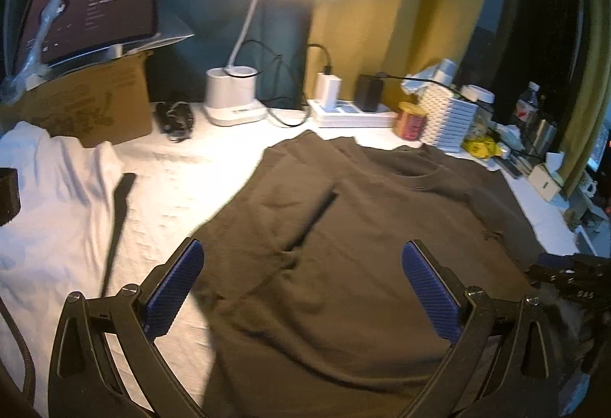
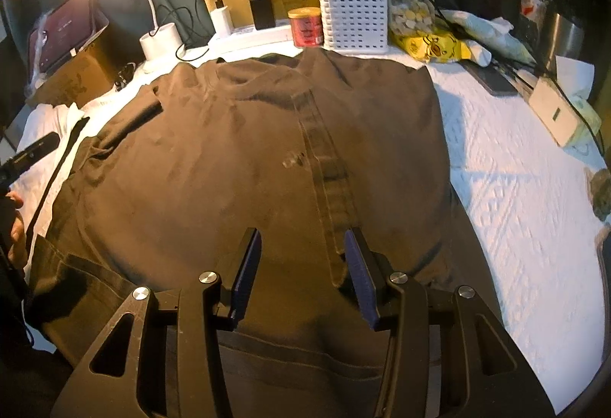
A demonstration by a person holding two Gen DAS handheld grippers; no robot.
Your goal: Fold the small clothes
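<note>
While the brown shirt (image 1: 343, 246) lies spread flat on the white-covered worktop (image 1: 172, 189), collar toward the lamp (image 1: 233, 101) and the clutter at the back, both claws hang above it with nothing in them. The left claw (image 1: 301, 288) stands wide apart over the shirt's left half, near its edge; the right claw (image 2: 303, 273) is about half apart over the lower middle, close to the hem. A clear strip (image 2: 324, 170), perhaps a ruler or folding guide, seems to lie down the shirt's middle, though the blur makes that hard to swear to. By my reckoning the folding has not started and this is the approach for the first fold. Next, each claw must come down on an edge or a sleeve, pinch one layer cleanly and carry it across. A white garment (image 1: 49, 196) waits at the left.
</note>
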